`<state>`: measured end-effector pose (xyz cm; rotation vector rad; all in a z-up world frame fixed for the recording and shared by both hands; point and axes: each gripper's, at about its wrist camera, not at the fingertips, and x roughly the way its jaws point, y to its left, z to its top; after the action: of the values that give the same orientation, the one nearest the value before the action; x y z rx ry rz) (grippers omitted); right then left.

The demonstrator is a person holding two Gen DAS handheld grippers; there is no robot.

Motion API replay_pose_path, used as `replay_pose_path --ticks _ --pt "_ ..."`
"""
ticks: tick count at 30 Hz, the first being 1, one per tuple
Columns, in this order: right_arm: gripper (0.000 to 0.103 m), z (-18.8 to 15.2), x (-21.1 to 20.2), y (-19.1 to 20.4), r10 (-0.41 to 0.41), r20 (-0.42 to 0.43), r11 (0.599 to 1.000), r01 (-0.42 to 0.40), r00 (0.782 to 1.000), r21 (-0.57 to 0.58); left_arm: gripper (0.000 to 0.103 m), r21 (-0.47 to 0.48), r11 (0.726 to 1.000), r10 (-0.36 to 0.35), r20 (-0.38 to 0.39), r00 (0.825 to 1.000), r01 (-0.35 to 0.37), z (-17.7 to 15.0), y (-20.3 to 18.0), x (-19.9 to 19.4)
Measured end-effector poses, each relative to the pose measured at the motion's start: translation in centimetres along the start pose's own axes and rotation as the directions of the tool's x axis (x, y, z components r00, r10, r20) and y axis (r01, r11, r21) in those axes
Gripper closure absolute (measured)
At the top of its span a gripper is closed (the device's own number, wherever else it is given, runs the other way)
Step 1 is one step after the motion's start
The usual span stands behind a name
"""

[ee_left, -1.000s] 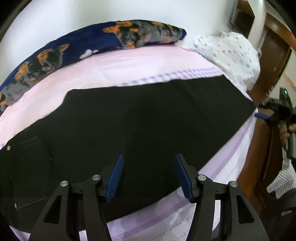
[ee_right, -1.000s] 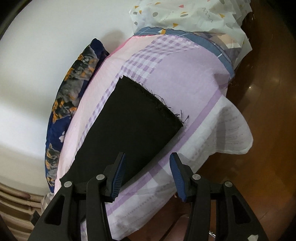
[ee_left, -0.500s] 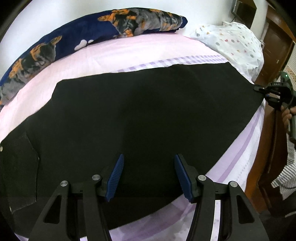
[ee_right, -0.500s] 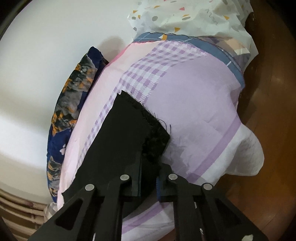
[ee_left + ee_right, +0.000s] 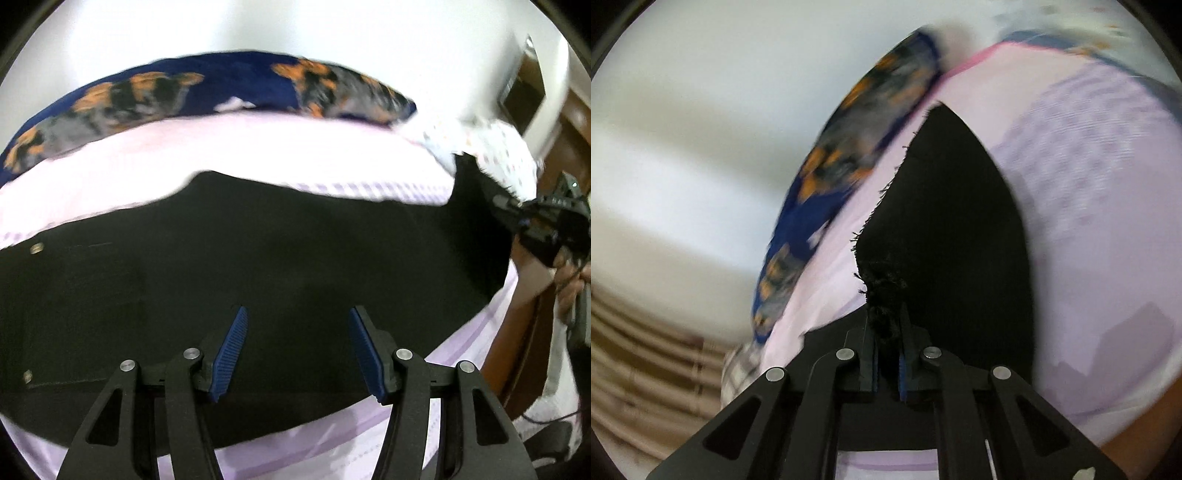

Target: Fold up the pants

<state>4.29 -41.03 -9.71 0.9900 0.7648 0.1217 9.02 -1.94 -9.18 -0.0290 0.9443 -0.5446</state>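
Black pants (image 5: 295, 240) lie lengthwise across the lilac bedsheet (image 5: 258, 147), with a rivet and a pocket at their left end. My left gripper (image 5: 297, 310) hovers open over the middle of them, nothing between its blue pads. At the right edge of the left wrist view my right gripper (image 5: 509, 205) holds the leg end raised off the bed. In the right wrist view the right gripper (image 5: 886, 325) is shut on the frayed hem (image 5: 882, 291), and the black pants (image 5: 953, 221) hang from it toward the sheet.
A navy pillow with orange dogs (image 5: 221, 88) runs along the white wall behind the bed. A white dotted blanket (image 5: 498, 147) lies at the far right corner. A person's hand (image 5: 569, 280) and brown wood (image 5: 565, 122) show at the right, past the bed's edge.
The right gripper shut on the frayed hem and lifted it off the sheet, swinging the leg end up and inward. The left gripper shifted over the pants and stayed open.
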Motion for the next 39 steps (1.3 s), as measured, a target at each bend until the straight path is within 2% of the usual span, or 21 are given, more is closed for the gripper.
replay_pose_path --ticks 4,7,11,14,17,19,20,22,23,25,27,30,35,37,39 --pt "0.095 -2.7 5.2 5.1 0.048 -0.13 0.994 -0.06 0.99 -0.093 0.044 -0.074 0.997 0.01 0.049 0.999 -0.007 -0.7 2.5 -2.6" --pt "0.095 -5.6 8.9 7.9 0.057 -0.244 0.984 -0.096 0.968 -0.15 0.044 -0.111 0.994 0.017 0.067 0.998 -0.009 -1.4 4.0 -3.8" --pt "0.095 -10.2 12.7 10.0 0.012 -0.387 0.97 -0.105 0.922 -0.221 0.044 -0.147 0.989 0.009 0.078 0.997 0.002 -2.1 5.3 -4.6" --pt "0.094 -12.7 14.4 10.2 -0.07 -0.426 0.951 -0.068 0.902 -0.301 0.044 -0.172 0.985 -0.019 0.085 0.996 0.033 -2.4 5.8 -4.8" --pt "0.086 -13.8 15.1 10.4 -0.128 -0.453 0.929 -0.054 0.882 -0.366 0.044 -0.174 0.983 -0.039 0.09 0.995 0.054 -2.3 5.8 -4.9" --pt "0.067 -14.0 14.7 10.4 -0.117 -0.48 0.929 -0.075 0.869 -0.362 0.044 -0.179 0.981 -0.06 0.093 0.994 0.075 -2.1 5.8 -4.9" --pt "0.064 -14.0 14.5 10.5 -0.105 -0.488 0.931 -0.088 0.866 -0.355 0.044 -0.187 0.978 -0.077 0.093 0.993 0.093 -2.0 5.8 -4.9" --pt "0.055 -13.6 13.2 10.7 -0.063 -0.472 0.935 -0.113 0.879 -0.336 0.044 -0.205 0.97 -0.116 0.092 0.989 0.133 -1.7 5.8 -4.7" --pt "0.055 -13.0 12.4 10.8 -0.049 -0.45 0.939 -0.112 0.892 -0.325 0.044 -0.218 0.963 -0.145 0.09 0.985 0.161 -1.5 5.7 -4.6" --pt "0.052 -12.1 10.8 10.5 -0.029 -0.383 0.953 -0.09 0.923 -0.288 0.044 -0.236 0.95 -0.192 0.076 0.978 0.205 -1.3 5.5 -4.2" --pt "0.05 -11.0 8.9 9.1 -0.006 -0.297 0.978 -0.056 0.955 -0.201 0.044 -0.261 0.933 -0.246 0.042 0.968 0.249 -1.0 5.2 -3.5" --pt "0.05 -10.0 7.3 7.2 0.031 -0.192 0.995 -0.048 0.981 -0.086 0.044 -0.314 0.901 -0.319 -0.01 0.948 0.3 -0.7 4.9 -2.0" --pt "0.05 -9.0 6.6 5.5 0.005 -0.124 1.0 -0.009 0.992 -0.028 0.044 -0.426 0.839 -0.403 -0.068 0.913 0.339 -0.4 4.7 0.7" --pt "0.05 -8.8 6.8 5.3 0.004 -0.133 1.0 -0.005 0.991 -0.009 0.044 -0.467 0.82 -0.413 -0.087 0.906 0.329 -0.2 4.8 1.8" --pt "0.05 -8.9 6.9 5.0 -0.001 -0.146 1.0 0.001 0.989 -0.001 0.044 -0.487 0.816 -0.402 -0.089 0.911 0.313 -0.1 4.9 2.4"
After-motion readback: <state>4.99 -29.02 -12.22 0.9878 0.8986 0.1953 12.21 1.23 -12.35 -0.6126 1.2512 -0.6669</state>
